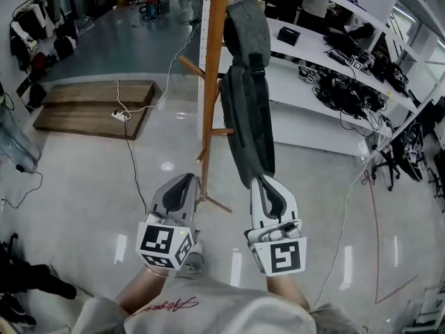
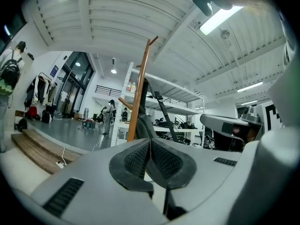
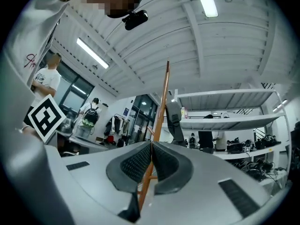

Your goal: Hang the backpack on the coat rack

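A dark grey backpack (image 1: 247, 96) hangs by its top from a tall wooden coat rack (image 1: 212, 68) and reaches down almost to the rack's foot. My left gripper (image 1: 188, 180) is held left of the pole, low and level, its jaws shut with nothing between them. My right gripper (image 1: 263, 181) sits just below the bag's lower end in the head view, also shut and empty. In the left gripper view the pole (image 2: 139, 88) and the bag (image 2: 146, 124) stand ahead, beyond the pads. The right gripper view shows the pole (image 3: 162, 107) with the bag (image 3: 174, 118) hanging on it, some way off.
White shelving (image 1: 327, 82) loaded with cables and equipment runs along the right. A low wooden platform (image 1: 97, 103) with a power strip (image 1: 121, 115) and its cable lies at the left. The rack's foot struts (image 1: 217, 203) spread out on the glossy floor. A person (image 3: 91, 114) stands far off.
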